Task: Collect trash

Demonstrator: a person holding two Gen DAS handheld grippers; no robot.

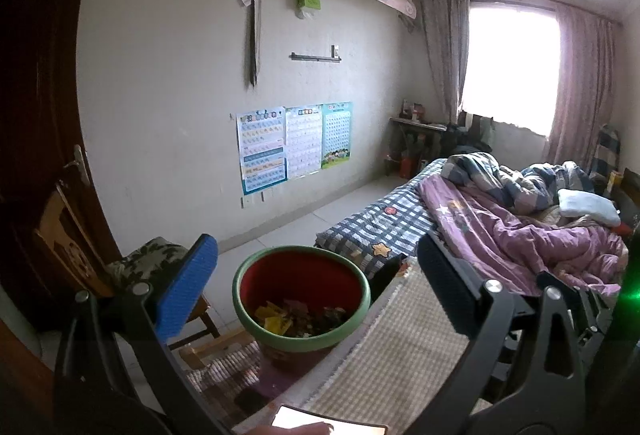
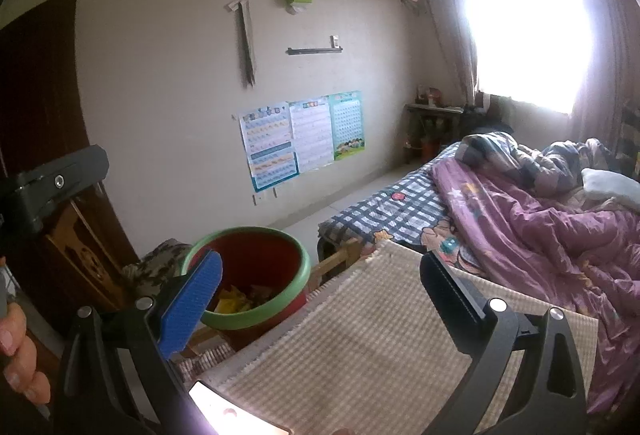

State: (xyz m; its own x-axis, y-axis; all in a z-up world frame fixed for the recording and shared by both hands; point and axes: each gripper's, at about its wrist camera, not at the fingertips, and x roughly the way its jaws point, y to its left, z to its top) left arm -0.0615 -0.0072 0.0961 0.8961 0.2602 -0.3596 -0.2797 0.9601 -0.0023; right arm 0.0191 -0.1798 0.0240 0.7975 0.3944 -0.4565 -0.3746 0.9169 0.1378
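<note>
Green-rimmed bin sits past the mat's frayed edge; both grippers' fingers gape wide, empty.

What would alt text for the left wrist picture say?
An open, empty gripper frames a red bin with a green rim holding wrappers, beside a checked mat. Behind are an unmade bed, wall posters and a bright window.
</note>
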